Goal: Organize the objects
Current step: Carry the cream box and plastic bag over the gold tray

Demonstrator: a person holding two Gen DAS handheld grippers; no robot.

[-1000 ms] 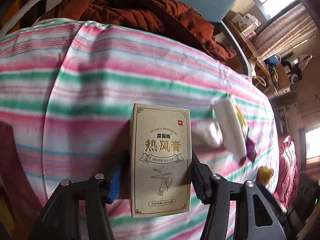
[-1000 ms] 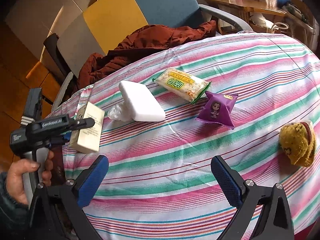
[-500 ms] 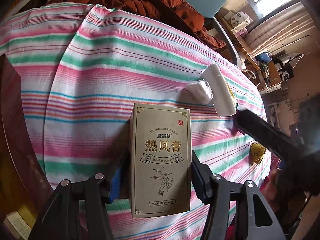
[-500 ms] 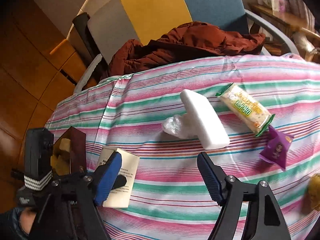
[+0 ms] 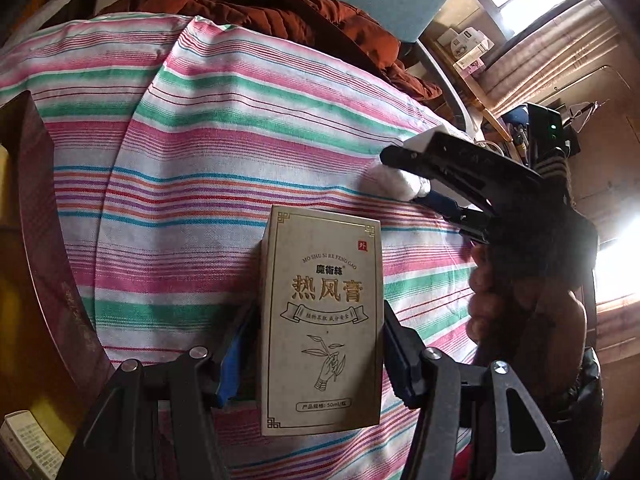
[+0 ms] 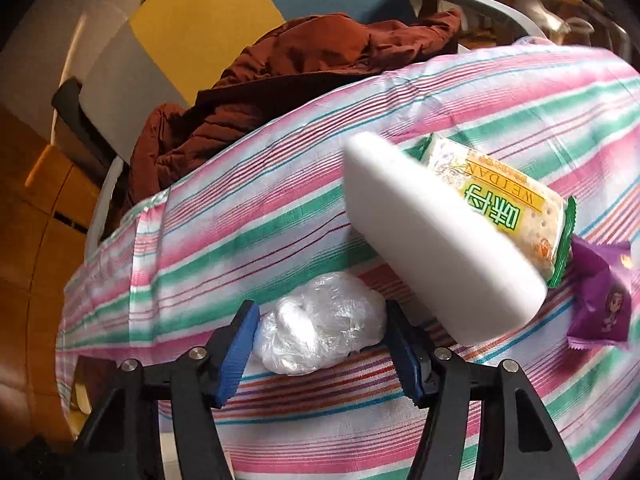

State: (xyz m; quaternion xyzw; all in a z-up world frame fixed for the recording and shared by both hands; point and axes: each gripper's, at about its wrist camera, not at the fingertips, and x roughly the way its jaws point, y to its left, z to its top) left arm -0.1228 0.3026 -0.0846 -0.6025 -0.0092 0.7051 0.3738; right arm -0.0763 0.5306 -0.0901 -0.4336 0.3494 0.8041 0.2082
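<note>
Plastic wad [image 6: 320, 322] lies left of foam block [image 6: 436, 240] (touching).

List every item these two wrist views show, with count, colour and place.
Striped cotton tablecloth: one, pink, green and white, covering the table.
Beige cardboard ointment box: one, gold print, clamped in the left gripper.
Crumpled clear plastic bag: one, whitish, on the cloth between the right gripper's pads.
White foam block: one, beside the bag, overlapping the cracker pack.
Green-edged cracker pack: one, behind the block.
Purple snack pouch: one, right edge.
Rust-brown quilted jacket: one, on the chair behind the table.
Left gripper: black, blue pads, shut on the box.
Right gripper: jaws just closing around the bag.
Hand: one, holding the right gripper.
</note>
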